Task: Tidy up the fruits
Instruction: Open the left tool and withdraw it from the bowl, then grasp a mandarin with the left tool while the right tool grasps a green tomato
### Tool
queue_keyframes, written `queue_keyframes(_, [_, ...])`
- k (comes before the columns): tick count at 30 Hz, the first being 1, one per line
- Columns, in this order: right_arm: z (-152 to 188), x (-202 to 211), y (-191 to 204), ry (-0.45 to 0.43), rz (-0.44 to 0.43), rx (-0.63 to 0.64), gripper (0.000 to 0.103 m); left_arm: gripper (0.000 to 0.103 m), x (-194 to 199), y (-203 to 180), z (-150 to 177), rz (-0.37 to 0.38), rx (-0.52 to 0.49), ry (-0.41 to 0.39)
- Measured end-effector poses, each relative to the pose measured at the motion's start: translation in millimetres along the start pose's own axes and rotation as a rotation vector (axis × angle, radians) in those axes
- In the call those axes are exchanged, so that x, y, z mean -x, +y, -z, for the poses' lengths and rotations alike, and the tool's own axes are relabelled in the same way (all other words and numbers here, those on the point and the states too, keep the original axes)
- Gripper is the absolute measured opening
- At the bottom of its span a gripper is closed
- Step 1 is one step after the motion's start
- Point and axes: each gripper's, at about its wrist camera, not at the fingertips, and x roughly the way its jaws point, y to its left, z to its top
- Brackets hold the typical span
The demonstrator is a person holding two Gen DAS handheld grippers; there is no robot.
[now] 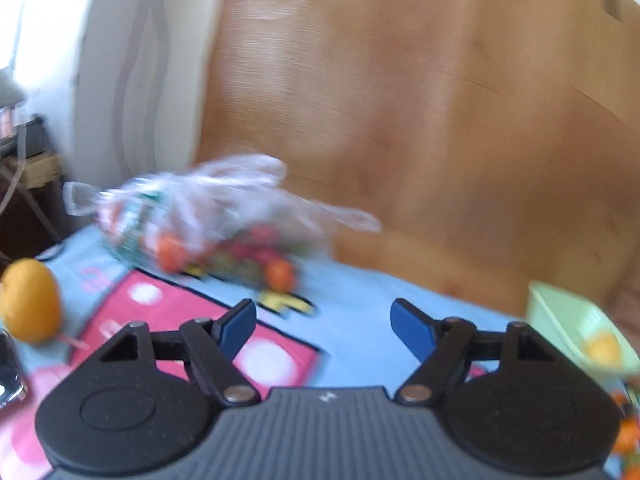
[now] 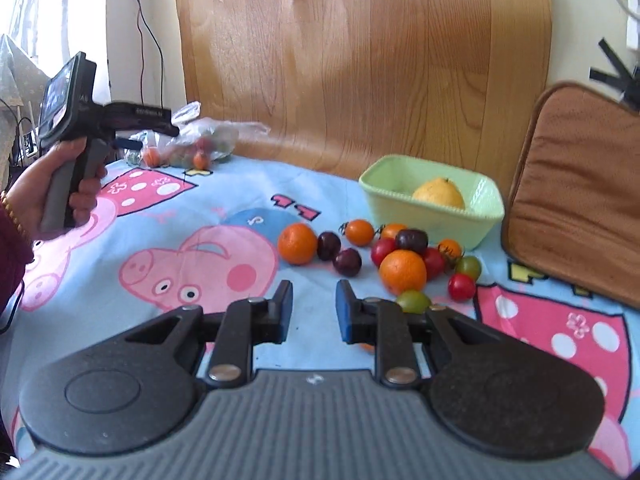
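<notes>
Spread over the table: a light-blue cartoon-pig cloth (image 2: 192, 216), with a wooden panel (image 2: 360, 60) standing along its far edge.

Left gripper (image 1: 323, 326): blue pads set wide apart, nothing between them, only cloth beyond. Aimed toward the far-left corner, at a clear plastic bag (image 1: 208, 216) lying there against the panel, with small red and orange fruits inside and spilling from its mouth; badly blurred in the left wrist view. Seen from the right wrist view held in a hand (image 2: 60, 184) with a dark red sleeve at the left edge, fingers of the tool reaching to just beside the bag.

Right gripper (image 2: 314, 312): pads narrowed to a small gap, not touching each other, gripping nothing, hanging over bare cloth near the front edge.

Toward the far-right: a pale green basket (image 2: 432, 208) with one yellow citrus (image 2: 439, 194) inside. Just in front of the basket, loose on the cloth: two oranges (image 2: 402, 271), dark plums (image 2: 347, 262), and red, orange and green tomatoes (image 2: 461, 287), clustered close and partly touching. One green tomato nearly at the right gripper's right finger.

At the right edge: a brown cushion (image 2: 576, 188), beside the basket. At the left edge in the left wrist view: another orange fruit (image 1: 30, 306).
</notes>
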Motion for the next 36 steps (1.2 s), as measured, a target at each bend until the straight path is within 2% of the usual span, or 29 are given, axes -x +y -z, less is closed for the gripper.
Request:
queue_keyframes(7, [14.4, 11.3, -11.5, -0.009, -0.012, -0.055, 0.026, 0.077, 30.8, -76.6, 57.0, 0.257, -0.107, 0.124])
queue_keyframes(13, [35.9, 27.0, -40.3, -0.02, 0.012, -0.12, 0.026, 0.077, 58.2, -126.4, 89.8, 0.364, -0.154, 0.162])
queue_keyframes(17, [45.8, 32.7, -71.2, -0.028, 0.057, -0.189, 0.026, 0.077, 74.7, -150.4, 112.9, 0.378, -0.172, 0.167])
queue_keyframes(21, [45.6, 31.5, -107.1, -0.021, 0.086, -0.252, 0.026, 0.077, 87.5, -173.2, 127.5, 0.404, -0.236, 0.155])
queue_keyframes(26, [33.7, 8.3, -136.4, 0.005, 0.043, -0.271, 0.026, 0.077, 78.1, -205.2, 131.5, 0.398, -0.289, 0.177])
queue_keyframes(31, [17.8, -27.0, -143.6, 0.039, -0.013, -0.26, 0.028, 0.077, 63.0, -231.2, 135.9, 0.358, -0.341, 0.193])
queue_keyframes(34, [13.5, -34.3, -144.5, 0.048, -0.061, -0.295, 0.028, 0.069, 59.5, -238.4, 137.9, 0.36, -0.368, 0.204])
queue_keyframes(36, [14.5, -30.6, -140.7, 0.022, -0.101, -0.289, 0.028, 0.059, 56.3, -240.0, 137.9, 0.369, -0.373, 0.211])
